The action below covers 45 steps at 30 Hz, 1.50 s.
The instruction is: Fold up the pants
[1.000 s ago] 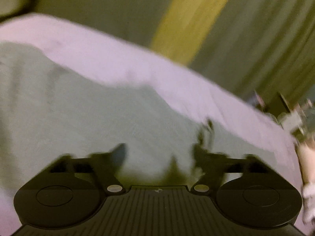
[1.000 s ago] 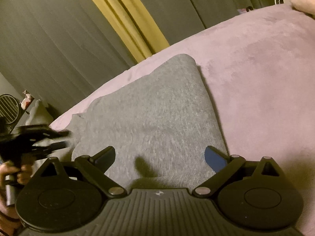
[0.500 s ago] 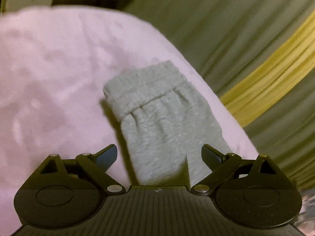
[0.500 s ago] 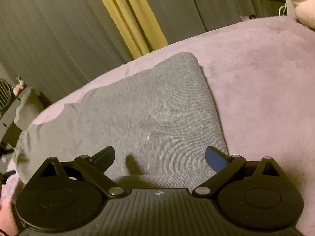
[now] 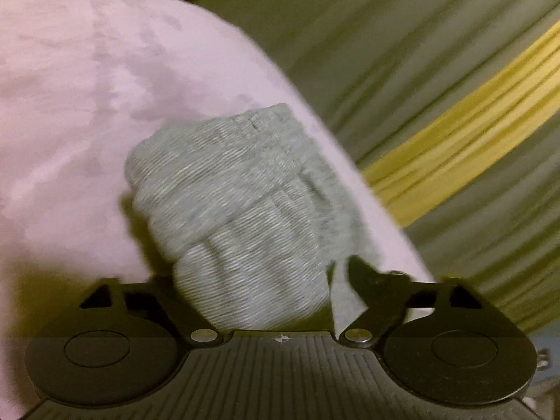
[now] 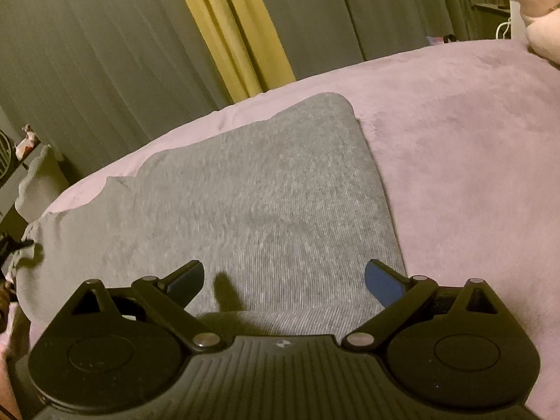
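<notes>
Grey pants [image 6: 245, 210] spread flat on a pink bedcover [image 6: 472, 140], seen in the right wrist view as one broad folded panel with a rounded far corner close to the bed's far edge. Right gripper [image 6: 283, 278] poised low over the near part of that panel, fingers [image 6: 379, 281] wide apart with blue pads bare, nothing between them, shadow cast on the cloth just ahead.

Only in the left wrist view: the cuffed leg end of the pants [image 5: 241, 210], a ribbed band with gathered fabric below it, bunched up between the fingers of the left gripper [image 5: 266, 280]. Jaws just been closing, cloth between them; right-hand finger [image 5: 364, 276] against the fabric, a thin flap hanging beside it, left-hand finger hidden behind the bundle. Cannot tell for certain whether the pads already press, though the cloth fills the gap and looks pinched. Picture blurred.

Only in the right wrist view: at the far left edge, a dark shape at the pants' outer corner, too small to make out. Also a pale plush thing [image 6: 542, 35] at the upper right by the bed.

Common to both views: grey curtains [image 6: 87, 52] behind the bed, with one yellow curtain panel [image 6: 238, 35] among them.
</notes>
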Motion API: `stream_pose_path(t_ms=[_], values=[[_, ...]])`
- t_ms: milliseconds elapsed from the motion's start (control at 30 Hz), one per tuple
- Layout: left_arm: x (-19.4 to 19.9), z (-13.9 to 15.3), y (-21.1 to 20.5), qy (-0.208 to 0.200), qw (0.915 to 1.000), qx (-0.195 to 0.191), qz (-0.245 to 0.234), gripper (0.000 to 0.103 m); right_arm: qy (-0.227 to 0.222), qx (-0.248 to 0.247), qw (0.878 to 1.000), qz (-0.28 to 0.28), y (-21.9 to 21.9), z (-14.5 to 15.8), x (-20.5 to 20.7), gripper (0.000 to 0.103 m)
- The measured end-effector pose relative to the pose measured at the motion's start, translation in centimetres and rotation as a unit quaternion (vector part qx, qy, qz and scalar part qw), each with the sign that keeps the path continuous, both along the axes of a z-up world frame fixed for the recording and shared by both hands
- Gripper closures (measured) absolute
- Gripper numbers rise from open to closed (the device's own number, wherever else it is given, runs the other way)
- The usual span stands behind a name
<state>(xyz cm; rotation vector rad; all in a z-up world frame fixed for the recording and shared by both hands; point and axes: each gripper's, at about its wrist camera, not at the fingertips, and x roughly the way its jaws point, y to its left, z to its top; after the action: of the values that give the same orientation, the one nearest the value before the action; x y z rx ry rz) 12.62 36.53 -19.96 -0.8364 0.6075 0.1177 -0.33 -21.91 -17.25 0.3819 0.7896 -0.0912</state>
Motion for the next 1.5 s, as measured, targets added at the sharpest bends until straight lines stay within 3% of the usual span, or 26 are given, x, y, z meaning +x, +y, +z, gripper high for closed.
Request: stream_pose_path(t_ms=[33,100,200,267,300,333,433,533,733,833,967,1000,1033,1100,1133,1167,1233,1267,1300,1367,1500], values=[[0.0,-0.4,0.1,-0.003,1.0,-0.003,-0.004,0.043,0.0,-0.001,1.0,0.0,0.0,0.0,0.0,0.005],[0.5,-1.7,0.7,0.02,0.9996,-0.018,0.007,0.044,0.0,-0.003,1.0,0.001,0.0,-0.1,0.0,0.005],[0.7,-1.7,1.1,0.018,0.9983,-0.052,0.02,0.039,0.001,-0.008,1.0,0.002,0.1,-0.1,0.1,0.005],[1.0,-1.1,0.6,0.025,0.9988,-0.038,0.018,0.053,0.002,-0.01,1.0,0.003,0.1,-0.1,0.1,0.005],[1.0,-0.8,0.3,0.027,0.9992,-0.028,0.012,0.072,0.002,-0.011,1.0,0.003,0.2,-0.1,0.1,0.005],[0.8,-0.5,0.2,0.025,0.9993,-0.027,0.01,0.076,0.002,-0.012,1.0,0.003,0.2,-0.1,0.1,0.005],[-0.1,0.6,0.5,0.013,0.9992,-0.036,0.015,0.079,0.002,-0.007,1.0,0.002,0.0,0.0,0.0,0.005],[-1.0,2.7,0.0,-0.009,0.9998,-0.018,0.009,0.08,-0.002,0.005,1.0,-0.003,-0.3,0.0,-0.1,0.005],[-1.3,8.4,-4.7,-0.061,0.9959,0.058,-0.033,0.08,-0.022,0.029,0.999,-0.017,-1.2,0.3,-0.5,0.005],[-1.6,12.5,-10.8,-0.109,0.9826,0.123,-0.087,0.08,-0.04,0.07,0.996,-0.047,-2.5,0.6,-1.3,0.005],[-2.7,15.2,-22.0,-0.16,0.9521,0.18,-0.188,0.08,-0.054,0.075,0.99,-0.103,-4.0,1.0,-2.3,0.005],[-3.0,15.0,-24.9,-0.163,0.9463,0.178,-0.215,0.075,-0.057,0.084,0.988,-0.113,-4.4,1.0,-2.5,0.005],[-3.1,14.5,-27.5,-0.16,0.9405,0.171,-0.246,0.053,-0.06,0.093,0.986,-0.122,-4.9,1.0,-2.8,0.005],[-3.4,12.6,-32.6,-0.127,0.9273,0.143,-0.322,0.026,-0.06,0.099,0.984,-0.135,-5.4,1.0,-3.2,0.005],[-3.7,11.7,-34.4,-0.107,0.9191,0.138,-0.353,0.025,-0.061,0.1,0.984,-0.137,-5.6,1.1,-3.3,0.005],[-4.2,10.6,-36.3,-0.083,0.9053,0.149,-0.389,0.027,-0.064,0.105,0.983,-0.134,-5.7,1.2,-3.5,0.005],[-5.8,9.8,-37.2,-0.075,0.8934,0.178,-0.406,0.024,-0.065,0.112,0.984,-0.123,-5.6,1.3,-3.6,0.005],[-6.5,9.6,-36.7,-0.075,0.8924,0.185,-0.405,0.022,-0.066,0.116,0.985,-0.114,-5.4,1.4,-3.6,0.005],[-7.1,9.8,-35.9,-0.072,0.8969,0.186,-0.395,0.016,-0.064,0.121,0.985,-0.102,-5.2,1.5,-3.4,0.005],[-8.2,10.2,-33.4,-0.069,0.9165,0.172,-0.354,0.007,-0.064,0.138,0.985,-0.078,-4.8,1.6,-2.9,0.005],[-7.7,9.5,-27.7,-0.043,0.9506,0.172,-0.255,0.006,-0.062,0.189,0.979,-0.041,-3.7,2.1,-0.4,0.005]])
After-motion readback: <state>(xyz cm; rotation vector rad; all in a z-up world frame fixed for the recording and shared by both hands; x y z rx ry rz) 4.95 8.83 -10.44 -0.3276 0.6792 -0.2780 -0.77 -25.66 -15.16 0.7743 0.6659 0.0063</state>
